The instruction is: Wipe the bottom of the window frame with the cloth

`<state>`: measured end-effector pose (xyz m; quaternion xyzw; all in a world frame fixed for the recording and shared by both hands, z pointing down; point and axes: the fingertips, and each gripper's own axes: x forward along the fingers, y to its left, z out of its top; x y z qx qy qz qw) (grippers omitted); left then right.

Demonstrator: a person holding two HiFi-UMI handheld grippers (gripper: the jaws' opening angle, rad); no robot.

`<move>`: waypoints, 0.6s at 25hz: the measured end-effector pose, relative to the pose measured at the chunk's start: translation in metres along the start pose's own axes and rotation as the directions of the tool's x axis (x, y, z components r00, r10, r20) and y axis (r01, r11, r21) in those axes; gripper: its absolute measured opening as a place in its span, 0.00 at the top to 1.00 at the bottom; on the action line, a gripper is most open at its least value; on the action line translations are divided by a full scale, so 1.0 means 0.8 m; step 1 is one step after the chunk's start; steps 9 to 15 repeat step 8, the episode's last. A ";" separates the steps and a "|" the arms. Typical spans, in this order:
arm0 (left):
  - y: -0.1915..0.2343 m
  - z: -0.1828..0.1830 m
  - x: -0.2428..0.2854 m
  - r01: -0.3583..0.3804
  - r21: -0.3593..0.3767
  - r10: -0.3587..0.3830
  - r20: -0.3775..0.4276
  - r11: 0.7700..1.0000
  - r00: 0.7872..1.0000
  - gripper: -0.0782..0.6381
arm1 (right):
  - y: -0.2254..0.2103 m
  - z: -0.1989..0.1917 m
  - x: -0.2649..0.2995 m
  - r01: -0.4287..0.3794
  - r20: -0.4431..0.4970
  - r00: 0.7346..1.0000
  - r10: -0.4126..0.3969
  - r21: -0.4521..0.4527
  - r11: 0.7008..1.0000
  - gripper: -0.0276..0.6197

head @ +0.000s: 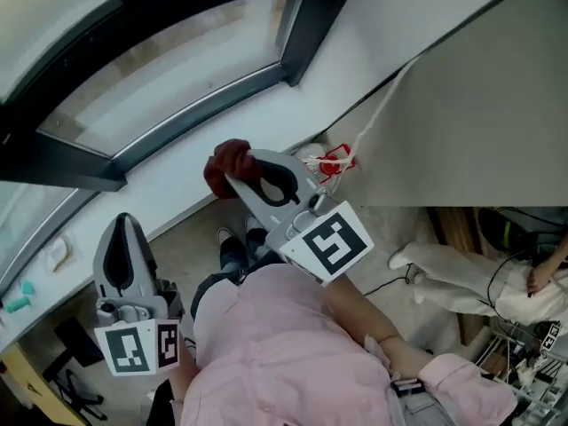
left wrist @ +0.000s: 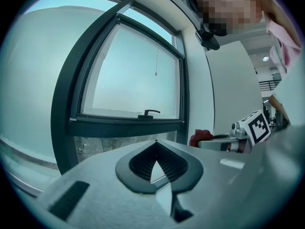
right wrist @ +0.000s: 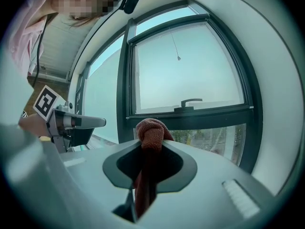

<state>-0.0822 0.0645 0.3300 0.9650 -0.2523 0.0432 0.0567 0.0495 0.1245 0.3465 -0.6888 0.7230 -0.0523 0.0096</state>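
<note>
1. Daylight is being let in through a dark window frame (head: 62,162) set above a white sill (head: 177,180), with a plain white wall (head: 461,105) running off to the right.
2. A red-brown cloth (right wrist: 150,130) is being gripped by the right gripper (head: 238,180). Its jaws are clenched on the fabric, so that a bunched knob is sticking out past the tips and the rest is hanging down between them.
3. That knob is probably being offered forward as the wiping face, so that fabric and not the jaws meets the frame.
4. The cloth is being held up near the sill and pointed toward the frame's bottom rail (right wrist: 190,116), below the window handle (right wrist: 190,102). Contact with the rail is not being shown in any view.
5. The left gripper (head: 124,224) is being kept low and well to the side. Its jaws are closed tip to tip, and nothing is being held between them.
6. It is likely being parked there so that the path along the sill is being left free for the cloth.
7. No container is being shown in these views. A few small items at the lower left of the head view are too small to be identified.
8. Wiping is judged as not yet begun.
</note>
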 end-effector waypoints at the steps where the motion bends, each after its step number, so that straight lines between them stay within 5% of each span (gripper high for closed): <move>1: -0.003 0.002 0.003 0.003 0.006 -0.003 0.004 1.000 1.000 0.90 | -0.003 -0.006 -0.002 -0.004 -0.029 1.000 0.004 -0.011 1.000 0.86; 8: 0.058 -0.008 0.020 0.029 0.004 -0.029 -0.010 1.000 1.000 0.90 | 0.010 -0.022 0.057 0.018 -0.065 0.998 -0.021 -0.044 0.999 0.86; 15: 0.058 -0.008 0.020 0.029 0.004 -0.029 -0.010 1.000 1.000 0.90 | 0.010 -0.022 0.057 0.018 -0.065 0.998 -0.021 -0.044 0.999 0.86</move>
